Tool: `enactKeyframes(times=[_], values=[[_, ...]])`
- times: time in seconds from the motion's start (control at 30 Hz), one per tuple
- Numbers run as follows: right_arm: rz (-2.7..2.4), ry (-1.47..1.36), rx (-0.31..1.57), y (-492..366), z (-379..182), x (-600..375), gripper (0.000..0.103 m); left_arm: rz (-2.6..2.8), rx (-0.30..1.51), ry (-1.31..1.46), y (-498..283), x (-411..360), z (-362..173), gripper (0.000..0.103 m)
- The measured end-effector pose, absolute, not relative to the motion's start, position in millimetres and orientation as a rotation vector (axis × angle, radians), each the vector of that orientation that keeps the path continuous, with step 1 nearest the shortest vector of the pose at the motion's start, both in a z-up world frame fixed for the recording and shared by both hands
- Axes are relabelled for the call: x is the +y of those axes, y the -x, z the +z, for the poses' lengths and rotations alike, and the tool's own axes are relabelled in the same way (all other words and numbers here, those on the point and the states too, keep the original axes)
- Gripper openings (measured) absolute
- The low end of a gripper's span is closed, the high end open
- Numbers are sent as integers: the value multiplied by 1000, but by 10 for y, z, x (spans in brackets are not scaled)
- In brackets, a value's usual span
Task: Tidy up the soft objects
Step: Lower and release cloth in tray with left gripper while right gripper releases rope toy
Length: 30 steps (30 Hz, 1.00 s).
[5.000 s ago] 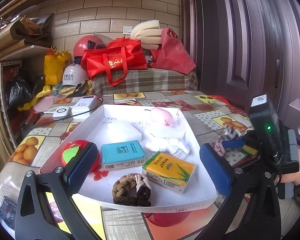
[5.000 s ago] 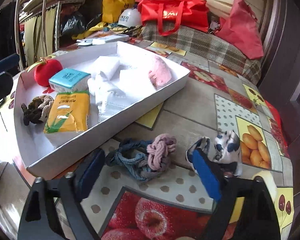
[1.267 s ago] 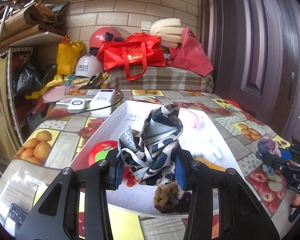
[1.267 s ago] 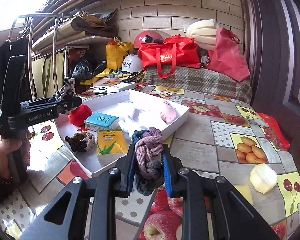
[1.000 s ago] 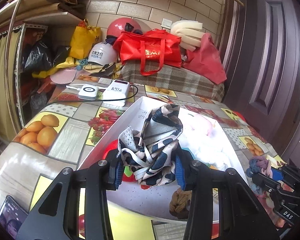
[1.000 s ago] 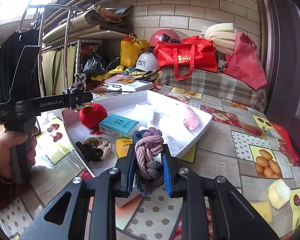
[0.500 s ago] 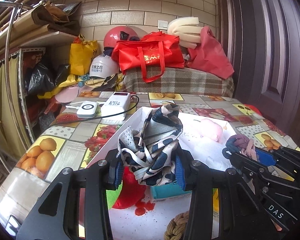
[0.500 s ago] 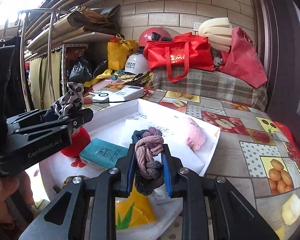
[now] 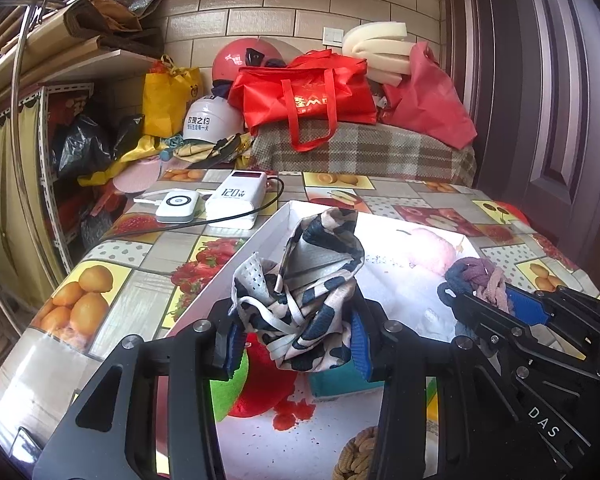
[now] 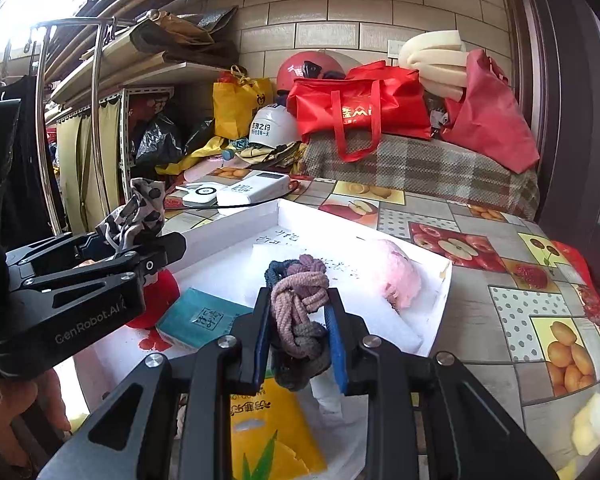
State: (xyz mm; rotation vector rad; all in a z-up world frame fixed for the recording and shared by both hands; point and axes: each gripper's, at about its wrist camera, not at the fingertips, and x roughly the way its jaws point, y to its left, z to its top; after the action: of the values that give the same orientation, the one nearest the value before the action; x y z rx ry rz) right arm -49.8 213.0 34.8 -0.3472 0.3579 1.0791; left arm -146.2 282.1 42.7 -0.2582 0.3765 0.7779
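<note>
My left gripper is shut on a crumpled blue-and-white patterned cloth and holds it above the near left part of the white tray. My right gripper holds a knotted pink-and-blue rope over the tray's middle. Its jaws are opening, with the knot still hanging between the blue pads. Each gripper shows in the other's view: the right gripper at the right, the left gripper at the left. The tray holds a red plush apple, a teal tissue pack, a yellow tissue pack and a pink plush.
A brown rope knot lies at the tray's near edge. A white power bank and a small charger sit beyond the tray's left rim. Red bags and helmets pile up behind. A metal rack stands left, a door right.
Both grippers have swung in over the tray with their loads since a second ago. The right gripper's pads now stand slightly wider around the rope knot.
</note>
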Motion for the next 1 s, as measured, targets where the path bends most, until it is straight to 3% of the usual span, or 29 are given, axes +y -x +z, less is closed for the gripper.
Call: enactKeyframes(times=[0.13,0.23,0.27,0.3,0.33,0.37,0.4,0.47,0.6,1.0], values=[[1077,336,357,488,353,2113,27,791,389,238,1420,2798,427,46],[1077,338,356,490,354,2114,33,821,376,222,1434,2764,437,57],[1076,340,352,498,356,2110,44,838,365,220,1459,2754,440,65],[1074,344,347,505,358,2110,65,862,348,221,1498,2750,447,75],[1064,345,341,510,362,2104,72,888,325,235,1552,2759,454,82],[1051,339,337,507,367,2091,83,900,308,252,1604,2777,455,96],[1051,333,332,509,372,2076,86,906,297,267,1642,2795,453,103],[1047,334,317,526,380,2070,88,912,284,283,1679,2809,453,103],[1039,348,275,596,392,2063,103,916,282,263,1665,2758,473,103],[1028,308,247,608,430,2003,103,935,235,230,1720,2667,507,103]])
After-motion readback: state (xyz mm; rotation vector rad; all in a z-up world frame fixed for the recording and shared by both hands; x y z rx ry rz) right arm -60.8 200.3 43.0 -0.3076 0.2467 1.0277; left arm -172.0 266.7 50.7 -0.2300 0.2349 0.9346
